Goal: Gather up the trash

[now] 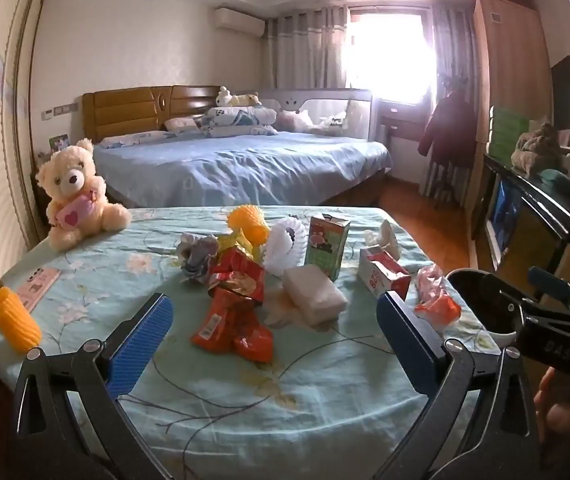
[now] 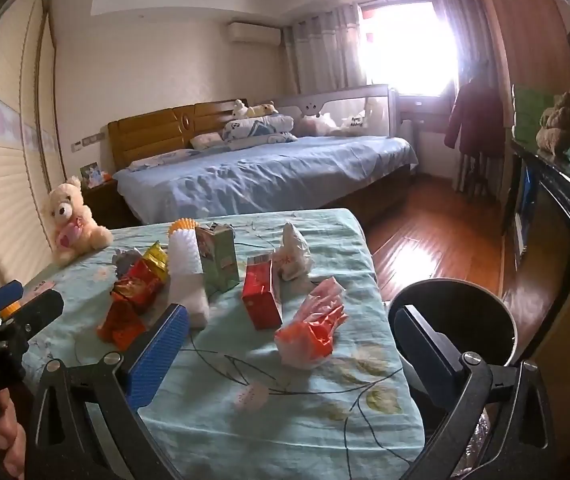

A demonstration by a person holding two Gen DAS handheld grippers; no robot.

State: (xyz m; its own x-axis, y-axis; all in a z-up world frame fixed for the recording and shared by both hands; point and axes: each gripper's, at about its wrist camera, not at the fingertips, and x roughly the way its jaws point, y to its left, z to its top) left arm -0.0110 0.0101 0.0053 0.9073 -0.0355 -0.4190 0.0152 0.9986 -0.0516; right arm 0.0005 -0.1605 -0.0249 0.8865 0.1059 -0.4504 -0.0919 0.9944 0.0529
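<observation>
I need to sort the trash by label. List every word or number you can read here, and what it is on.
"DAS": on the black body of the right tongs, seen from the left wrist.
"80", partly cut off: on the white side of the red carton.
Green carton: print too blurred to read.
Red snack wrappers: a white label and print, unreadable.
Pink card: too small to read.
</observation>
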